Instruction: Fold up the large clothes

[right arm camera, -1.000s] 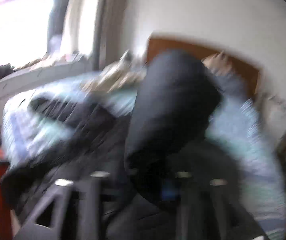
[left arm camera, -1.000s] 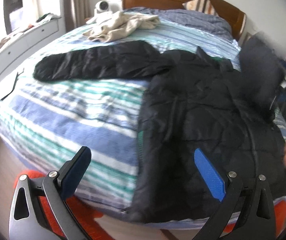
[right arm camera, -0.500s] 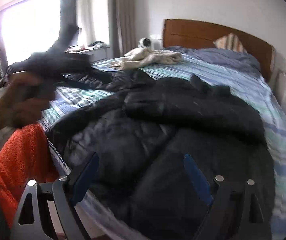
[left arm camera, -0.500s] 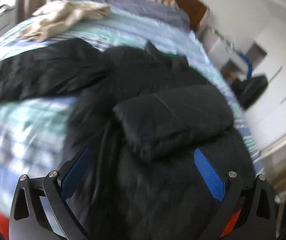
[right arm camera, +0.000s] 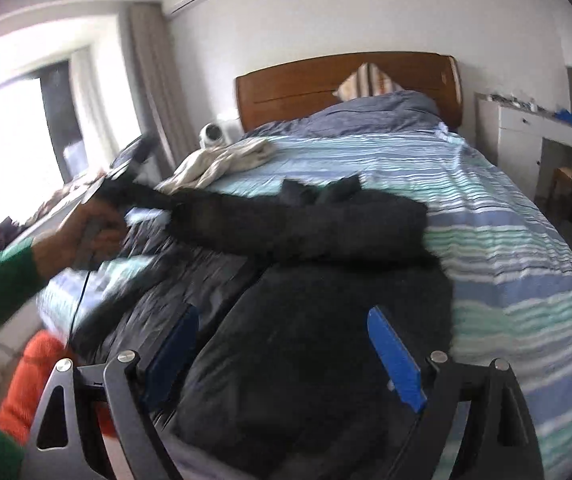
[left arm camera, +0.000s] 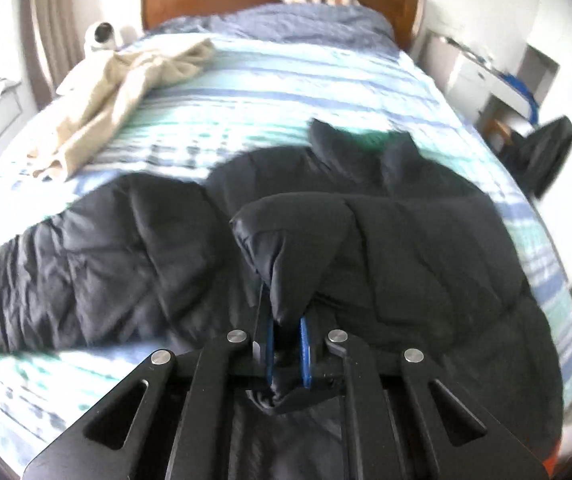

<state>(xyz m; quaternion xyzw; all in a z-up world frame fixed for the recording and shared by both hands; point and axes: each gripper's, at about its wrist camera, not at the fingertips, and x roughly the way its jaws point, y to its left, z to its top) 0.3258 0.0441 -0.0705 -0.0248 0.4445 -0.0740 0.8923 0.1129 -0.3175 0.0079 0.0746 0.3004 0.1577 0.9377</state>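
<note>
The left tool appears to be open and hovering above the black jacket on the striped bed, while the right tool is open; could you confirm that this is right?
Not quite. The left tool is not open: the left wrist view shows it shut on a fold of the black jacket. The rest holds: the jacket lies on the striped bed, and the right tool is open.

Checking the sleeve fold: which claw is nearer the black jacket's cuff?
Left. The left claw is shut on the cuff of the black jacket; the right claw hangs open over the jacket's lower body.
</note>
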